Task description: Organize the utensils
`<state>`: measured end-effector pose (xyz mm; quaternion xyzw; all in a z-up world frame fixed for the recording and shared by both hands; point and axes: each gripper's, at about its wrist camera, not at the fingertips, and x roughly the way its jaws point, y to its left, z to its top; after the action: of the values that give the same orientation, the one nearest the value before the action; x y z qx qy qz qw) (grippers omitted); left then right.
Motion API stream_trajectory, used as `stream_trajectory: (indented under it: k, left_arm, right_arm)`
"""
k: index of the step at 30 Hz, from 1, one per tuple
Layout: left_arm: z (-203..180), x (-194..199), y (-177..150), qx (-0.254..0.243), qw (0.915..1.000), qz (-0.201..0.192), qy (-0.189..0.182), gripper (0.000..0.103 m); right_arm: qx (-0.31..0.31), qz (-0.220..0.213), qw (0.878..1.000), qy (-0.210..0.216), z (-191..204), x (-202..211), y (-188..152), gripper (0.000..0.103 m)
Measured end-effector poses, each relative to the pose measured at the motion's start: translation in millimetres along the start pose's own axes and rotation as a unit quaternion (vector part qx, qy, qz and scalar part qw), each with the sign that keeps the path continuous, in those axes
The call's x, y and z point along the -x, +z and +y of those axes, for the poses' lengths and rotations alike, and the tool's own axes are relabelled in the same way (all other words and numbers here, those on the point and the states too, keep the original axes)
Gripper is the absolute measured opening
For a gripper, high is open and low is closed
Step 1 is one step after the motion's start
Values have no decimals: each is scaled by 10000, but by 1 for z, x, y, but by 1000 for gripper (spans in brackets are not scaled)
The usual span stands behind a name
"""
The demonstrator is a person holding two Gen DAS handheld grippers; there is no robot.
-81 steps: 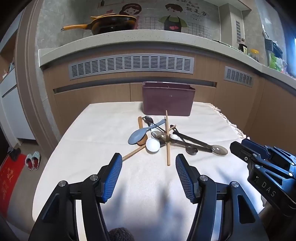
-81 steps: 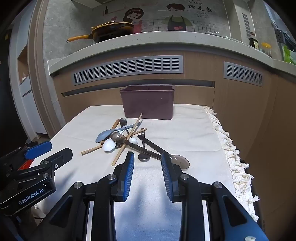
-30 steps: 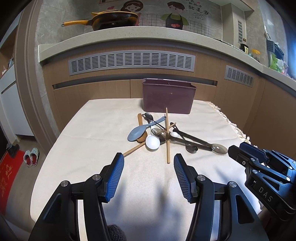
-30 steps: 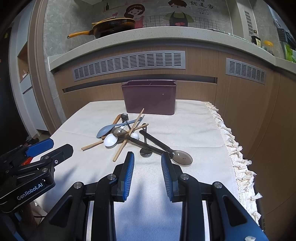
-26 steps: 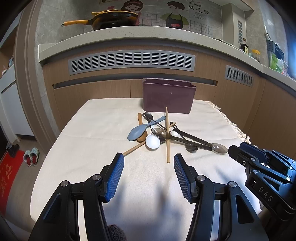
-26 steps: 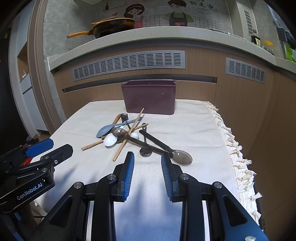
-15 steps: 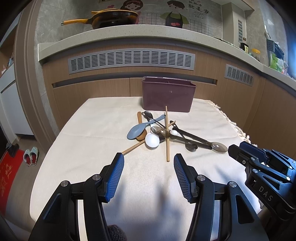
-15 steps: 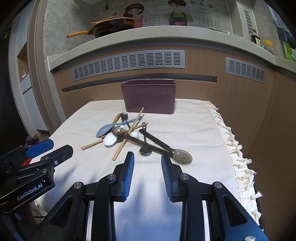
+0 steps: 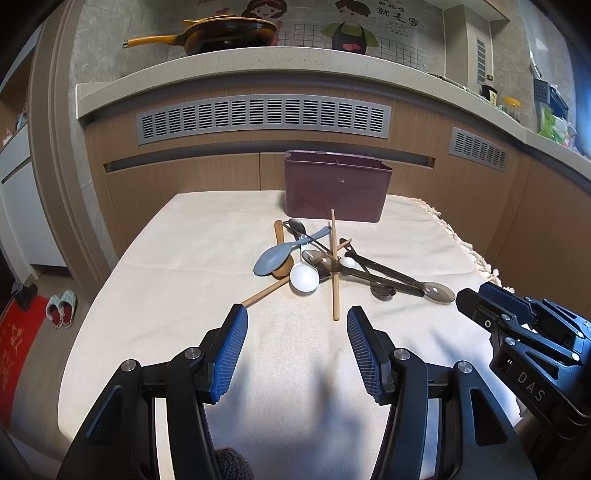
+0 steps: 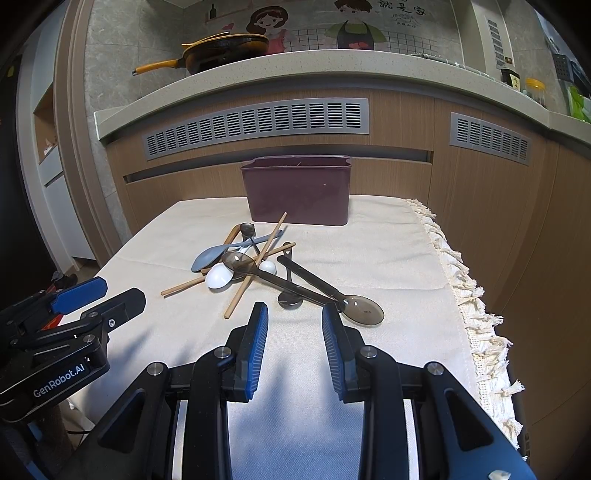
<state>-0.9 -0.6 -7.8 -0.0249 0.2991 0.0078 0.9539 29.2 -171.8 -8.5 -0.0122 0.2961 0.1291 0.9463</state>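
A pile of utensils lies mid-table: a blue-grey spoon (image 9: 275, 254), a white spoon (image 9: 304, 277), wooden chopsticks (image 9: 334, 266), a wooden spoon, a small metal spoon and dark translucent spoons (image 9: 436, 291). Behind them stands a maroon utensil holder (image 9: 337, 190). My left gripper (image 9: 297, 321) is open and empty, just short of the pile. My right gripper (image 10: 294, 314) is open and empty, its tips near the dark spoon's bowl (image 10: 364, 310). In the right wrist view the pile (image 10: 243, 264) and holder (image 10: 299, 194) lie ahead.
A cream tablecloth (image 9: 184, 258) covers the table, with a fringed right edge (image 10: 472, 295). A wooden counter front with vents (image 9: 262, 118) rises behind the table. A pan (image 9: 221, 33) sits on the counter. Slippers (image 9: 61, 308) lie on the floor at left.
Both grippers have edged slightly forward and lower toward the pile. Their openings are unchanged and the utensils have not moved.
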Motion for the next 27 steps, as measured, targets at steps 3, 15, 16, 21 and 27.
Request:
stream_trajectory:
  k: [3, 15, 16, 21, 27]
  left_arm:
    - [1, -1, 0, 16, 10000, 6, -4, 57]
    - [9, -16, 9, 8, 9999, 76, -116, 57]
    - [14, -22, 14, 5, 9998, 61, -205, 57]
    - [36, -55, 42, -91, 9987, 148, -482, 57]
    - [69, -96, 66, -90, 9967, 607, -534, 57]
  right_arm:
    - [-3, 6, 10000, -1, 0, 0, 0, 29]
    - [157, -37, 9999, -20, -2, -5, 0, 29]
    - [249, -83, 9996, -49, -3, -7, 1, 29]
    - [765, -53, 9970, 57, -9, -30, 16, 30]
    - [1177, 866, 9853, 890, -8, -81, 41, 30]
